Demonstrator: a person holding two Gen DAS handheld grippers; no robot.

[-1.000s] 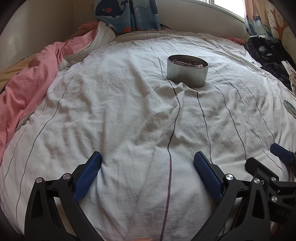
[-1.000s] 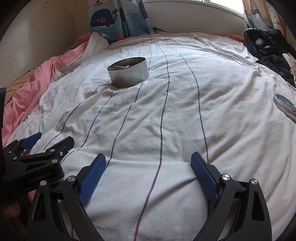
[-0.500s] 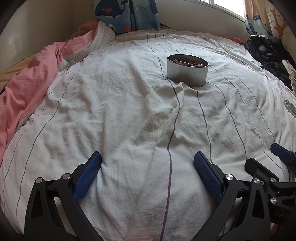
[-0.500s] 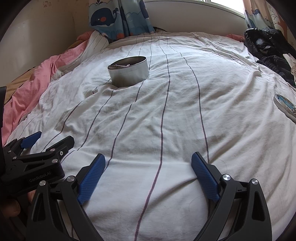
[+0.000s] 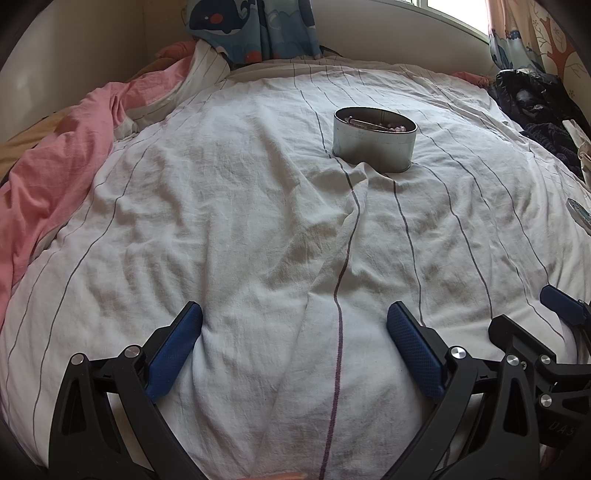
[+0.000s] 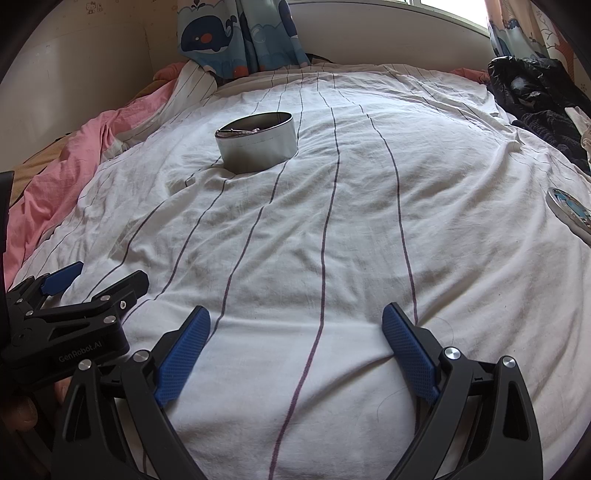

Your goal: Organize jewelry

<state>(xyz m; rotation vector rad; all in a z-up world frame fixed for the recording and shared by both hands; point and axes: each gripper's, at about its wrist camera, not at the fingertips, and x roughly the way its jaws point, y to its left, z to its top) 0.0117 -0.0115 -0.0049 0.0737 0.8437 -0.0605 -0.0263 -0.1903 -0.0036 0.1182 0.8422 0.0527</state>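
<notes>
An oval metal tin (image 5: pixel 373 146) stands open on the striped white bedsheet (image 5: pixel 240 221), far ahead of both grippers; jewelry with small beads (image 5: pixel 373 124) lies inside near its rim. The same tin (image 6: pixel 257 149) shows up left of centre in the right wrist view, with the jewelry (image 6: pixel 242 131) just visible. My left gripper (image 5: pixel 294 334) rests low on the sheet, open, nothing between its blue pads. My right gripper (image 6: pixel 296 338) sits beside it, also open and empty. Each gripper appears at the edge of the other's view.
The tin's round lid (image 6: pixel 570 214) lies on the sheet at the right edge. A pink blanket (image 5: pixel 55 166) bunches along the left. Dark clothing (image 6: pixel 539 96) piles at the far right. A whale-print curtain (image 6: pixel 236 33) hangs behind the bed.
</notes>
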